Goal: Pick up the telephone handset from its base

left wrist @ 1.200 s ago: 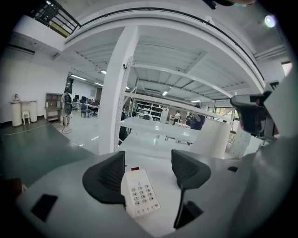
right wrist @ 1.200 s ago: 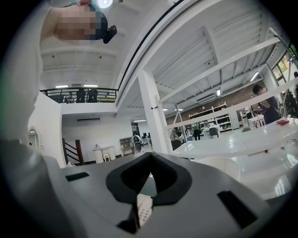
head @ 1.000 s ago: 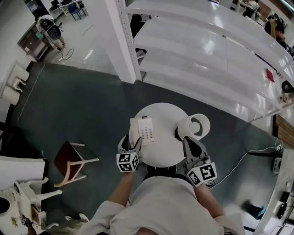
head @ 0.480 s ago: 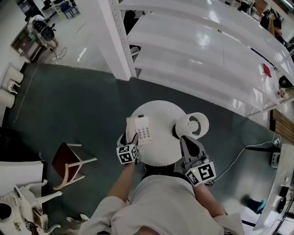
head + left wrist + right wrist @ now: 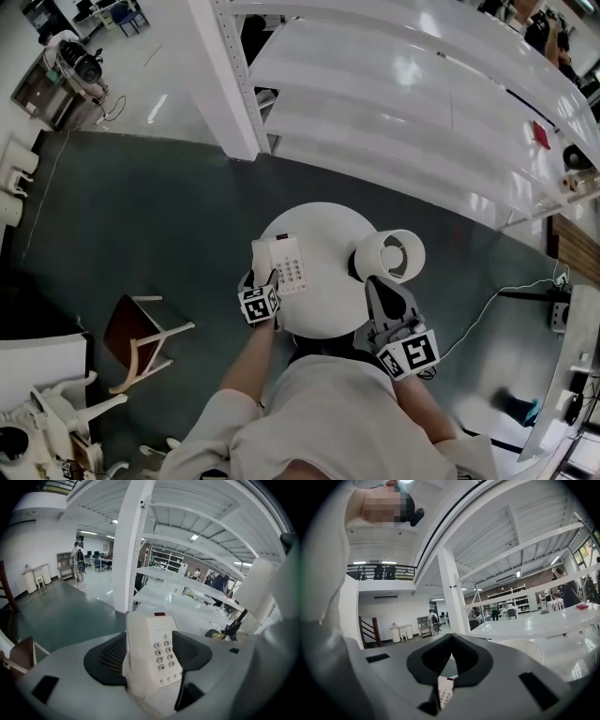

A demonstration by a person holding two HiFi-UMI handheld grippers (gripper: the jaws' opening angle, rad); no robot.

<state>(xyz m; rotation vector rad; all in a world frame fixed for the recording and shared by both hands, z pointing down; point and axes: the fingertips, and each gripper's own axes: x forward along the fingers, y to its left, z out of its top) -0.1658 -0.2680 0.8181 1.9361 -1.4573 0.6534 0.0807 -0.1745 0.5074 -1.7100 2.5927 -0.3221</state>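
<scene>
A white telephone with a keypad lies on a small round white table, its handset resting along its left side. My left gripper reaches to the phone's near left corner. In the left gripper view, the telephone and its handset fill the wide gap of the open left gripper. My right gripper hovers over the table's right edge, apart from the phone. In its own view the right gripper has its tips together, with the telephone showing beyond them.
A white round lamp-like object stands at the table's right edge, just ahead of my right gripper. A chair with a brown seat stands on the dark floor to the left. White shelves and a white column rise behind the table.
My left gripper has moved forward, and the phone's near left end now sits between its jaws. The right gripper has kept its place by the table's right edge.
</scene>
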